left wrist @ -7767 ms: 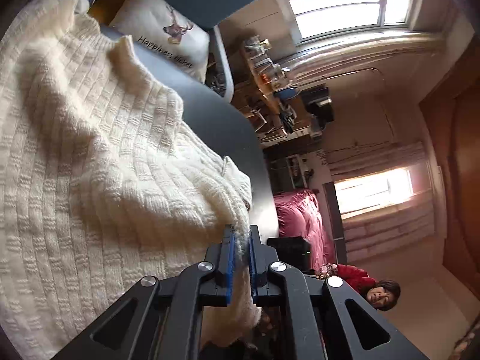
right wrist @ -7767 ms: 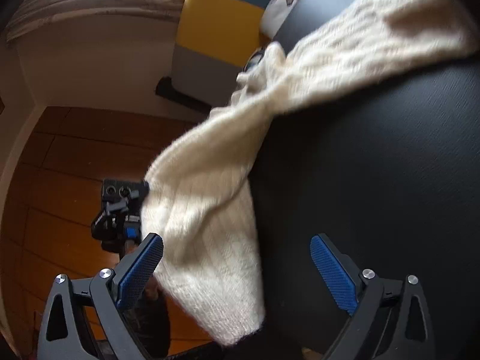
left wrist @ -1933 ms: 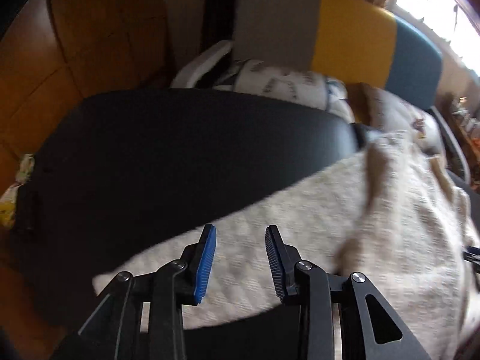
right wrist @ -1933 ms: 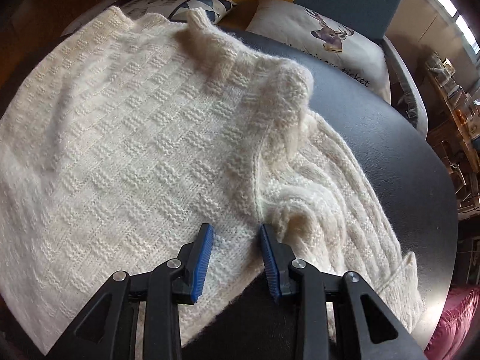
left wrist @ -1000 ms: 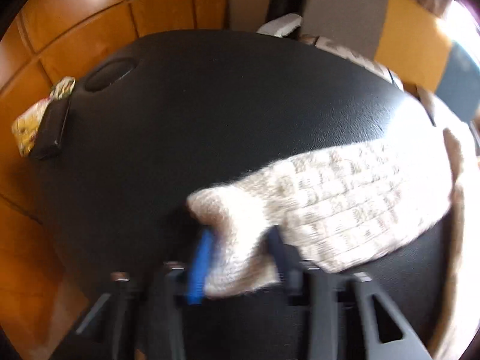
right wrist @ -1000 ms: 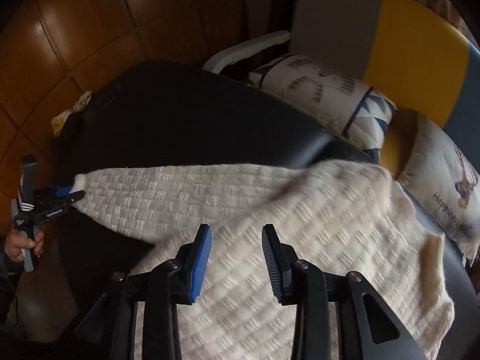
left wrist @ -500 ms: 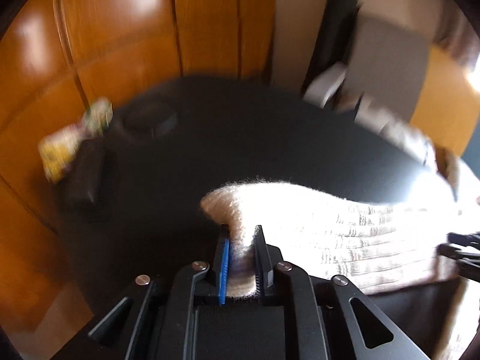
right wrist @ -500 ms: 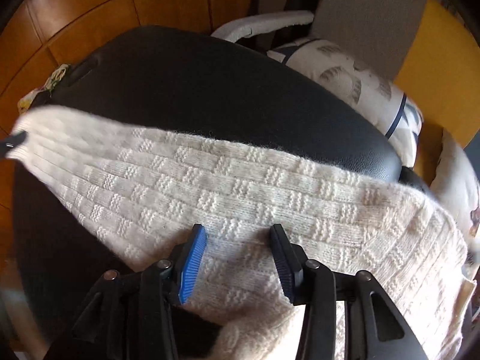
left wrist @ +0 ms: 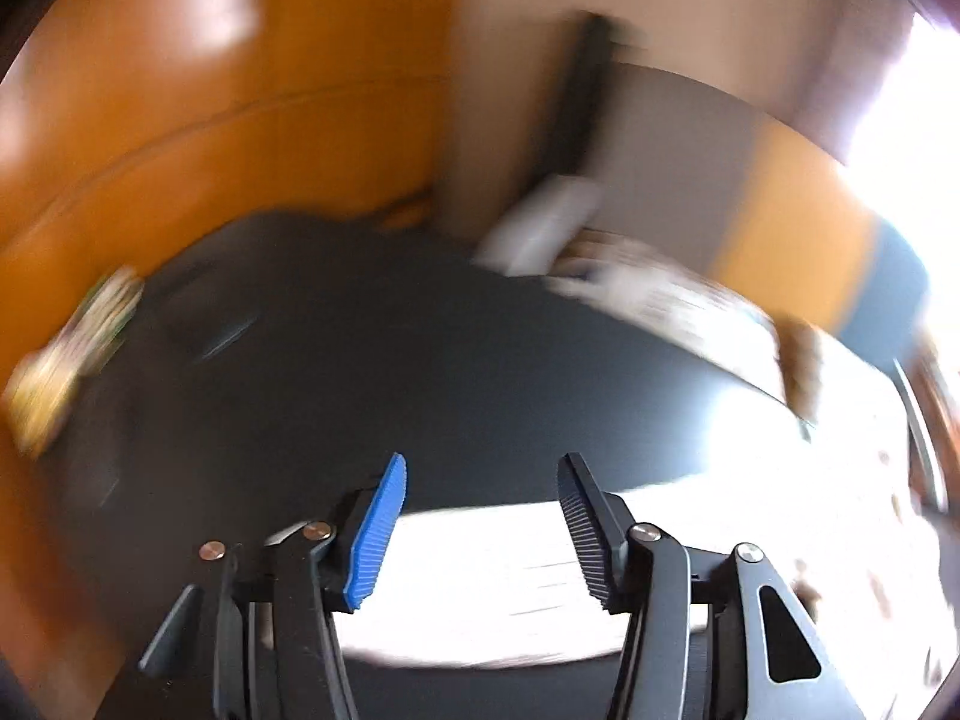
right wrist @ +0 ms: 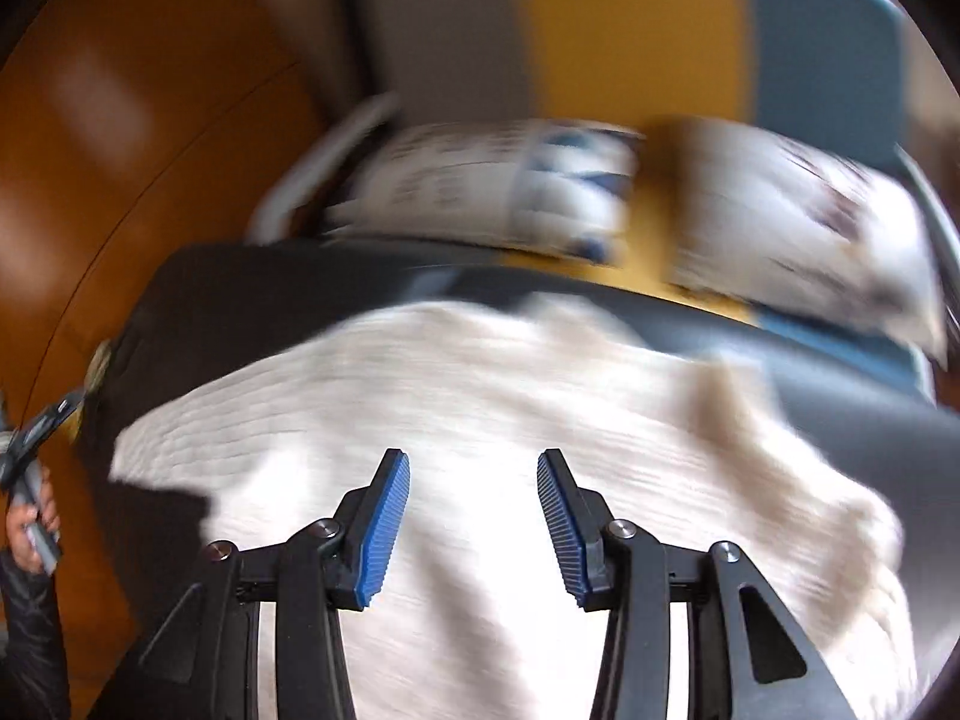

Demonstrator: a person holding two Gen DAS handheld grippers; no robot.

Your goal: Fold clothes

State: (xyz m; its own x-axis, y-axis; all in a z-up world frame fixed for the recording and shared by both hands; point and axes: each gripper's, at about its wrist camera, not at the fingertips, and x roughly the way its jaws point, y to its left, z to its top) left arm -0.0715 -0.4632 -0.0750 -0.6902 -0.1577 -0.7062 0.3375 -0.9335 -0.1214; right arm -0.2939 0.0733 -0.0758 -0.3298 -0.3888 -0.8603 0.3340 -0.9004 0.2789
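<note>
Left gripper (left wrist: 480, 525) has its jaws spread wide, gripping nothing, above the near edge of the black table (left wrist: 372, 372). Cream sweater (left wrist: 690, 564) lies on the table under and right of it; the view is blurred.

Right gripper (right wrist: 474, 516) is wide too, empty, over the sweater (right wrist: 510, 408) spread across the table (right wrist: 240, 294). Pillows (right wrist: 498, 186) sit past the table's far edge. A hand (right wrist: 30, 522) shows at the table's left.
</note>
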